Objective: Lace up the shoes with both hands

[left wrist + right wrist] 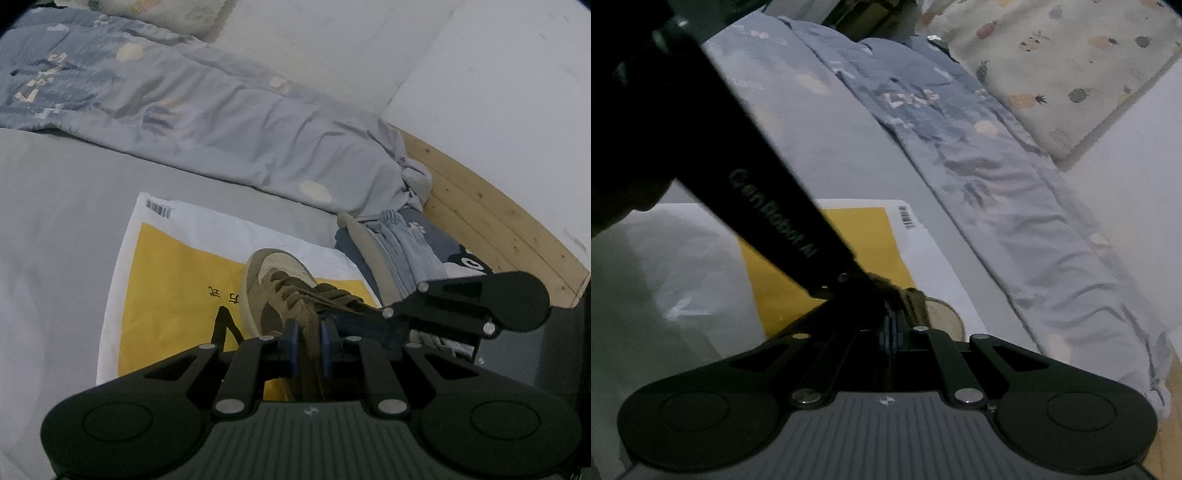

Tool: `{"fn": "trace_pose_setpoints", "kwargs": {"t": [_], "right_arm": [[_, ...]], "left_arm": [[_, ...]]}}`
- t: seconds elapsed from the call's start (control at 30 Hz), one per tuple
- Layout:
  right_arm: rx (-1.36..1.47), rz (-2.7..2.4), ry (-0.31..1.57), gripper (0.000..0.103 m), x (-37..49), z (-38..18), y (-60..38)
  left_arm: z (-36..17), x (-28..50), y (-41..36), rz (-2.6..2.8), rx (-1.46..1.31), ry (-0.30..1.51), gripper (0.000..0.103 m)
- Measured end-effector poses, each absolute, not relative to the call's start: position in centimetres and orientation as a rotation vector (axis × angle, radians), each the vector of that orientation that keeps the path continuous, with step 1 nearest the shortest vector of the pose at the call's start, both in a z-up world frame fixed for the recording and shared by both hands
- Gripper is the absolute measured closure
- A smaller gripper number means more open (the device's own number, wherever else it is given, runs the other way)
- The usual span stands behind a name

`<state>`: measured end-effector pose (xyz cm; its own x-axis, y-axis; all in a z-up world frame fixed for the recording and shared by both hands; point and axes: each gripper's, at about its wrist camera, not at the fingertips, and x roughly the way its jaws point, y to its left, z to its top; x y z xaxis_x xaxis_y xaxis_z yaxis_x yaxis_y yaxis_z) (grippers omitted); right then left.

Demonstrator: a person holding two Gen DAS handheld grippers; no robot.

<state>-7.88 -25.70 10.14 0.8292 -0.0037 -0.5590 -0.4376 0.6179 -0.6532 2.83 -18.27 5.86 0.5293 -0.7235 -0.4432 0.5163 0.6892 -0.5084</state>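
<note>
A brown and tan suede shoe (271,291) lies on a yellow and white bag (177,280), toe pointing away. My left gripper (309,343) is shut on the shoe's brown upper, which shows between its blue pads (291,343). My right gripper (334,318) reaches in from the right, shut on a brown lace (332,291) over the tongue. In the right wrist view the right gripper (892,330) is shut in shadow, with the shoe's pale toe (942,314) just beyond. The left gripper's black housing (768,206) crosses that view diagonally and hides most of the shoe.
The bag lies on a grey bed sheet (55,221). A blue-grey patterned quilt (203,110) runs along the white wall (480,92). Folded clothes (406,247) and a wooden bed frame (480,221) are at the right. A pineapple-print pillow (1052,55) sits further up the bed.
</note>
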Motion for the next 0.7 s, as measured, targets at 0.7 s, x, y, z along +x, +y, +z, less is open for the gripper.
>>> {"fn": "trace_pose_setpoints", "kwargs": {"t": [0.7], "right_arm": [[-0.915,0.255,0.562,0.101,-7.0,9.0,-24.7]], "left_arm": [[6.1,2.2,-18.8,-0.741,-0.275,0.661,0.094]]}}
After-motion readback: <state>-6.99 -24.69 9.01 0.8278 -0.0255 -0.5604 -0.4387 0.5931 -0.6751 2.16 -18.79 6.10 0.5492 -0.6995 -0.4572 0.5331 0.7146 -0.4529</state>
